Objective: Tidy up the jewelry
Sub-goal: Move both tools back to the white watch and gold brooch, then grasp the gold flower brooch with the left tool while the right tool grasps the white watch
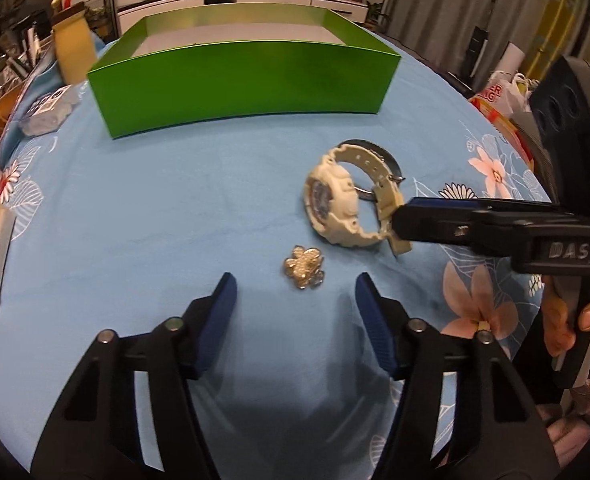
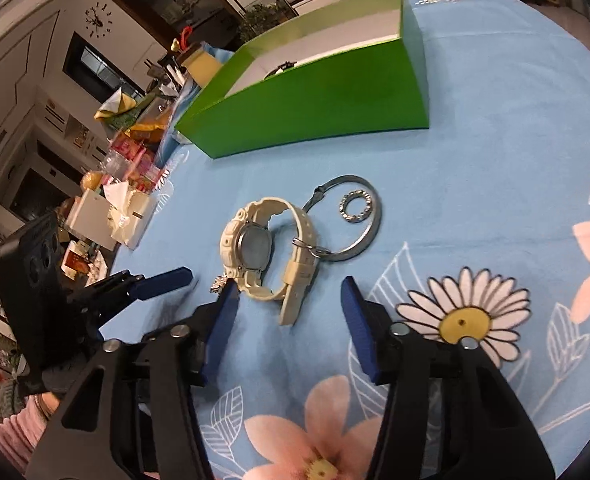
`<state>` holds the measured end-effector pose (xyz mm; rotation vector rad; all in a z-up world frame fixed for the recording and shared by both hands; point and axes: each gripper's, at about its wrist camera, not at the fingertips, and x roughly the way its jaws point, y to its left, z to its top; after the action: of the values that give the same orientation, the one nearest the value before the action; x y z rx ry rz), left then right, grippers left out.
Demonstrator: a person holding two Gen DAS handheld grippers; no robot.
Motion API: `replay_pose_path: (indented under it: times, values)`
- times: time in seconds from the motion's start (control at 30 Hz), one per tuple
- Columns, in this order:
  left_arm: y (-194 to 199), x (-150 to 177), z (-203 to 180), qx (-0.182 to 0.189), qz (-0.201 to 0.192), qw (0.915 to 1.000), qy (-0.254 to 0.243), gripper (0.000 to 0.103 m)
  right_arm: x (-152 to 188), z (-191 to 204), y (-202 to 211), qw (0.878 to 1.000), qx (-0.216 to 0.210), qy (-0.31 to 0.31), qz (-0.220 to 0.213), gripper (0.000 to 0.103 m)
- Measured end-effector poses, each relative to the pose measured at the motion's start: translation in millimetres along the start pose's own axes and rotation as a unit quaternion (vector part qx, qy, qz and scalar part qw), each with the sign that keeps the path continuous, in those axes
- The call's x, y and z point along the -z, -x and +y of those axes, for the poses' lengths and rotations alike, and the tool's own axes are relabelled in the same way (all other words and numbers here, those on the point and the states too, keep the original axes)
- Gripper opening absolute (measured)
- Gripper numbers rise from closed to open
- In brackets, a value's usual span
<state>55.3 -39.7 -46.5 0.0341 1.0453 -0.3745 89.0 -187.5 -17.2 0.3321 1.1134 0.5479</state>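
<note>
Blue floral tablecloth (image 1: 155, 200) w/ green box (image 1: 247, 84), cluttered rm behind.

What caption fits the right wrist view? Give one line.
Open right tongs straddle a cream plastic wristwatch on the blue floral tablecloth, green cardboard box beyond.

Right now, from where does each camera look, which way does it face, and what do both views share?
Left wrist: sits behind the left tongs, faces down over the blue floral tablecloth at the flower brooch; right tongs and a hand show.
Right wrist: sits behind the right tongs, faces the white watch, bangle and beaded ring; left tongs show.
Shared: watch, green box, tablecloth.
</note>
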Motion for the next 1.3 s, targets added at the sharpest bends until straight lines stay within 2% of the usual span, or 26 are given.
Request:
replay_pose_path:
  times: [0.1,0.4,0.57,0.67,0.73,0.8,1.0,1.3]
  values:
    - [-4.6,-0.6,-2.9,0.0,-0.002,1.0,-0.009,0.057,-0.2,2.6,-10.4,1.0,0.009,0.001,0.011,0.043]
    - [-9.3,-4.4,-10.6,0.002,-0.017,0.9993,-0.033,0.052,-5.0,1.7,-16.9,1.0,0.022,-0.02,0.01,0.025]
    - [-8.1,-1.2,-9.8,0.0,-0.024,0.9992,-0.032,0.041,-5.1,0.0,-15.0,0.999,0.025,-0.025,0.004,0.019]
    - [-7.7,0.8,-11.2,0.0,-0.027,0.999,-0.034,0.03,-5.8,0.4,-12.2,0.999,0.03,-0.026,-0.006,0.015]
    - [-7.8,1.6,-11.9,-0.001,-0.029,0.999,-0.034,0.024,-5.7,0.1,-7.7,0.999,0.025,-0.028,-0.012,0.014]
    - [-8.2,1.3,-11.5,0.001,-0.03,0.9991,-0.03,0.022,-4.9,0.6,-2.6,0.999,0.026,-0.025,-0.016,0.014]
    - [-7.3,0.5,-6.9,0.004,-0.034,0.9994,0.0,0.021,1.5,-4.9,4.4,0.999,0.023,-0.034,-0.022,0.014]
    - [24.7,0.5,13.1,0.015,-0.066,0.9963,0.052,0.021,3.5,-12.5,27.4,0.998,0.015,-0.045,-0.048,0.014]
